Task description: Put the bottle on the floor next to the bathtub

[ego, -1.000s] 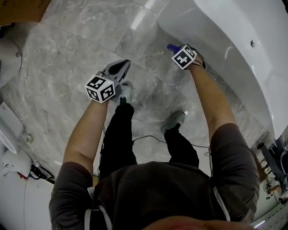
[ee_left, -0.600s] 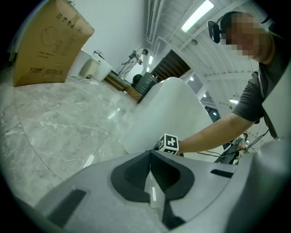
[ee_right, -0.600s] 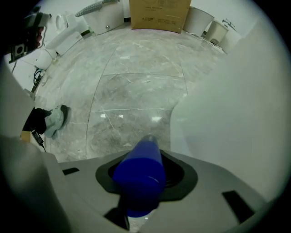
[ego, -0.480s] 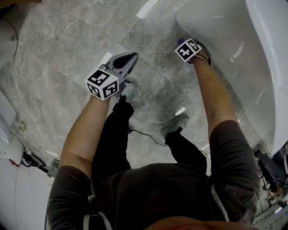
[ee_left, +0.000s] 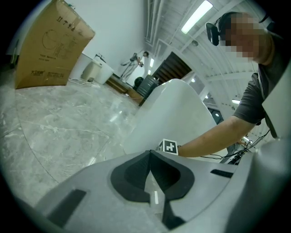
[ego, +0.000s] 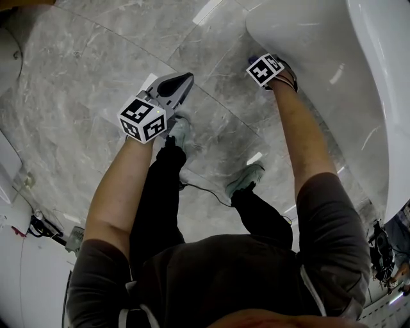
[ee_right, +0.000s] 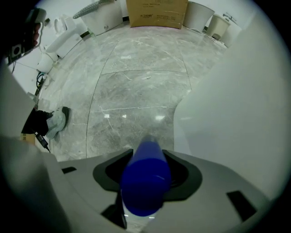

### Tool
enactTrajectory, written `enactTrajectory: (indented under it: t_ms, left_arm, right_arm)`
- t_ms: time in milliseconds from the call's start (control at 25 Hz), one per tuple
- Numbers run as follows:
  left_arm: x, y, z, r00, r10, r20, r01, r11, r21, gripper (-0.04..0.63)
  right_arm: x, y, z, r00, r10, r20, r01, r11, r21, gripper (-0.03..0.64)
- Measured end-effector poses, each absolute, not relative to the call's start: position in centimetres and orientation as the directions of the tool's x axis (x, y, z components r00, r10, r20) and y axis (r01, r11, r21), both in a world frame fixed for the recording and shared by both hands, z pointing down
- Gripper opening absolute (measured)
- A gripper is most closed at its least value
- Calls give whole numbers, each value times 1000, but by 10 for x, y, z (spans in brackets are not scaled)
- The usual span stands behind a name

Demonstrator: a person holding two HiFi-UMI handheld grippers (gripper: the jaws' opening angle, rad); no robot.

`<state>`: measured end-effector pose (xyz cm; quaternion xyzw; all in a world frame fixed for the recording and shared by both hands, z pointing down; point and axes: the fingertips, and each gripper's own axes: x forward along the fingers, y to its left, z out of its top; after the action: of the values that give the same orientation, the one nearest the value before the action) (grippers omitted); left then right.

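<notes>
Rt claw (ee_right: 145, 157) clamped on blue bottle (ee_right: 144, 184), just beside bathtub (ee_right: 236, 91) wall, low over floor (ee_right: 132, 86). Lt claw (ee_left: 150, 154) pinched together, nothing in it, away from tub. Prob. left to do: set down, let go. Shoe (ee_right: 57, 120) off to tub's side, cardboard box (ee_right: 157, 11) far beyond. No obstruction seen.

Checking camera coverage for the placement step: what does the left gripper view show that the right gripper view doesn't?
Only the left gripper view: the left gripper, jaws shut on nothing, plus the person's right forearm and a marker cube at that wrist, in front of the bathtub. Only the right gripper view: the blue bottle clamped in the right gripper, and a shoe on the marble floor. Both: the bathtub, that floor and the cardboard box.
</notes>
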<state>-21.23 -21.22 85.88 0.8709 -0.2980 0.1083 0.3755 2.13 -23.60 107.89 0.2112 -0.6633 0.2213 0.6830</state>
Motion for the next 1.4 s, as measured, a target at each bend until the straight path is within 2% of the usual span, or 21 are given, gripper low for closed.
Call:
enactTrajectory:
  t_ms: [80,320,520,680,1040,1200,1400]
  left_arm:
    - [-209,-212,856,799,-436,414,-600,-543,587,5]
    - [-195,-206,838,791,-445,420,-611,-541,578,6]
    - [-175,-194,799,789,-453,414,-613,-543,574,6]
    - [-162,-182,755,776,-457,435,-630,-534,563,6]
    - [-97,-190,561,836,-424,349,-549,-646,531,5]
    - [-71,-175,465,869,-363,337,-491,-717,495,5]
    - [-34,-168,358,919,-278,280,-380,-813,441,5]
  right_arm:
    - [21,-236,1075,5,14,1000,-586,811,-8,222]
    - [20,-236,1038,-59,-98,993,-596,802,44,294]
    - [30,-219,969,-102,-174,979,-628,774,72,314]
    - [31,-190,889,-155,-171,973,-652,758,29,316]
    - [59,-165,650,-251,-305,919,-748,663,16,314]
    - [75,-141,535,-263,-360,895,-761,648,37,314]
    - [108,-125,403,-261,-520,813,-852,520,60,313]
